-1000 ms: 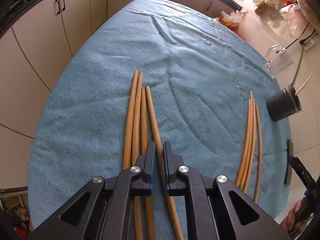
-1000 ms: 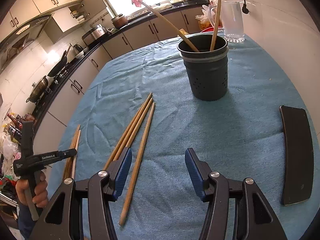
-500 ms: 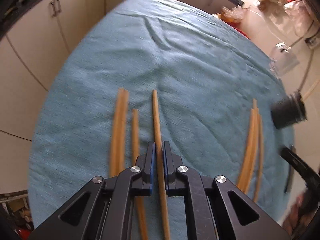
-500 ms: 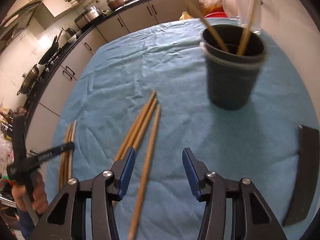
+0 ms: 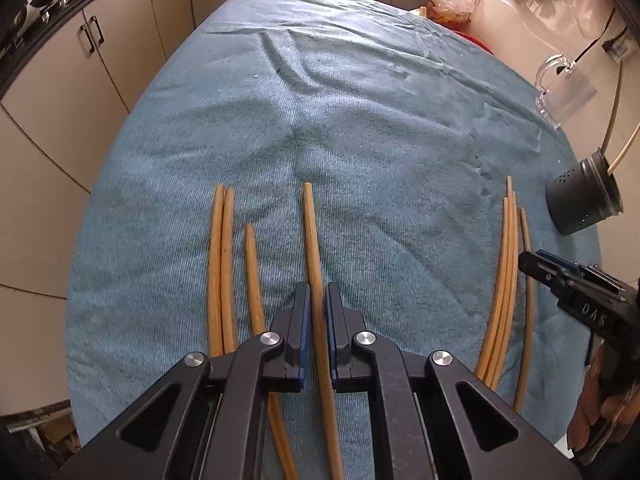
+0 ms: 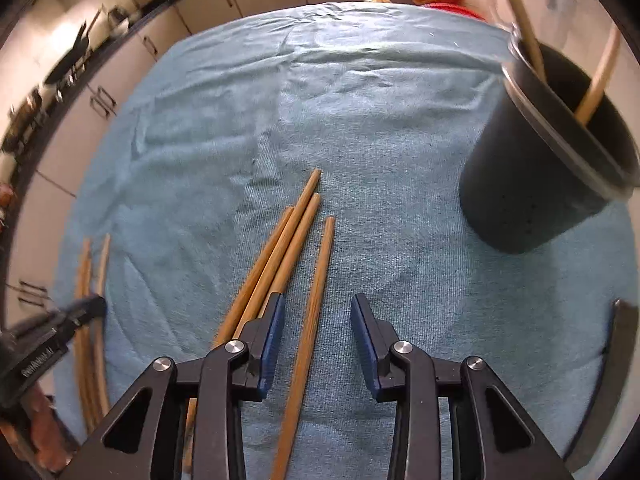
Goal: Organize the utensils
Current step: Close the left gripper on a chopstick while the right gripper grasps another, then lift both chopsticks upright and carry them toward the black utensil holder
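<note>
Left black gripper (image 5: 316,300) pinches one long tan wooden chopstick (image 5: 310,232); right black gripper (image 6: 316,320) gapes wide, straddling a matching tan stick (image 6: 316,292), unclamped.

Right gripper (image 6: 316,336): jaws spread wide, blue pads showing, low over the tabletop (image 6: 360,120), which carries a blue towel. Single chopstick (image 6: 310,320): lies on the towel between the jaws, touching neither pad. Three chopsticks (image 6: 280,248): bundled side by side just left of it, partly under the left finger. Dark utensil holder (image 6: 532,184): near the right edge, two pale utensils (image 6: 600,80) inside. More chopsticks (image 6: 86,320): near the left edge. Left gripper (image 6: 60,328): blurred beside them, grip unreadable. Dark flat object (image 6: 616,380): right edge.
</note>
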A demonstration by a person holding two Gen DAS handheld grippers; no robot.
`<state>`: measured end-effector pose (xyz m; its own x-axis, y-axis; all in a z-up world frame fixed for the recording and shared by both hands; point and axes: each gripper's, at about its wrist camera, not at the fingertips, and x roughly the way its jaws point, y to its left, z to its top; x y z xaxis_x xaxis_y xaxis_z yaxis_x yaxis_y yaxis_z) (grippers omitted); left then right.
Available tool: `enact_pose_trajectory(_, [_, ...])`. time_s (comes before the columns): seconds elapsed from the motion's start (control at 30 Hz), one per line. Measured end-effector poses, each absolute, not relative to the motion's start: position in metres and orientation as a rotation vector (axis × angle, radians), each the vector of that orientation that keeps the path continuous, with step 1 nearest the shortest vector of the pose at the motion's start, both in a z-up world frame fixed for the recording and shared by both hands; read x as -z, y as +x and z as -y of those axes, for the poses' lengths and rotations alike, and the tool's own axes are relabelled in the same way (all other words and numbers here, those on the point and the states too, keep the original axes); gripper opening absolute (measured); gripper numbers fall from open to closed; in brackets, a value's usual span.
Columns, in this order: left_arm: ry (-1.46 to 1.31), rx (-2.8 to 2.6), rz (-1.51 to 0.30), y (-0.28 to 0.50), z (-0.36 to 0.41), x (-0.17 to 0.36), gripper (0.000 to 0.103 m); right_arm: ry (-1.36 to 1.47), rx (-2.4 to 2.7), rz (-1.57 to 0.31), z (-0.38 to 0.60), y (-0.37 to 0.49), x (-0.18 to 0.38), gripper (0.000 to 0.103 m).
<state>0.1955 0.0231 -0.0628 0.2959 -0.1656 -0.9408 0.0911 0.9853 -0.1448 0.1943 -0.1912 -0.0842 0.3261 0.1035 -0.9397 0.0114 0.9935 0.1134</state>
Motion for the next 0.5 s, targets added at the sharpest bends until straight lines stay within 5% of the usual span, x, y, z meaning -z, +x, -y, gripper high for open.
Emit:
enact_pose_trajectory(0.1, [-0.053,0.159,-1.249,0.199,-0.018,0.064,0.007,0.009,-0.059,-1.234,0.180,0.196,0.085,0.032])
enact_pose_trajectory(0.2, [-0.060,0.157,-1.237,0.198,-0.017,0.063,0.007,0.011,-0.077,-1.229,0.182,0.198,0.085,0.011])
enact_pose_trajectory(0.5, [-0.153,0.249,-1.065,0.170,-0.021,0.019,0.006,0.251,-0.191,-1.016,0.212,0.162,0.039,0.007])
